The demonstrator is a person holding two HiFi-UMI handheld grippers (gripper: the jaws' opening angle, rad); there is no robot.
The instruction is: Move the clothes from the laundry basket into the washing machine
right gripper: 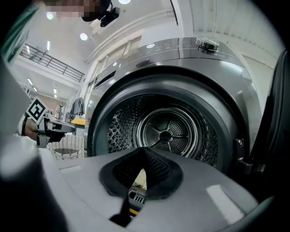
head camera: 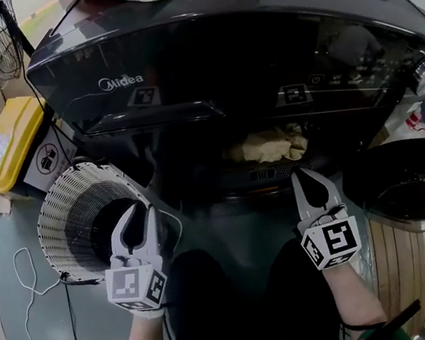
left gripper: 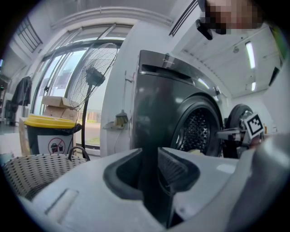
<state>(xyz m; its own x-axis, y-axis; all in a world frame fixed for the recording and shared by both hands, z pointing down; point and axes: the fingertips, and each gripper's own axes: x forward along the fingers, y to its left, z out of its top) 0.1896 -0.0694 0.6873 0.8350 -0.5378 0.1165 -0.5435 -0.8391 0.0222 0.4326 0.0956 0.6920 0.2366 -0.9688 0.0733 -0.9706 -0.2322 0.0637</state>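
The cream clothes (head camera: pixel 267 146) lie in the washing machine (head camera: pixel 178 58) drum straight ahead of the right hand-held gripper (head camera: pixel 304 178), whose jaws are pressed together on nothing, while the laundry basket (head camera: pixel 57 207) stands just left of the nearer left hand-held gripper (head camera: pixel 143 211), whose jaws stand slightly apart and empty.

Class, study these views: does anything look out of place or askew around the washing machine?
A cream garment lies bunched at the mouth of the washing machine, not pushed deep; it might catch in the door. A white cable trails loose beside the laundry basket.
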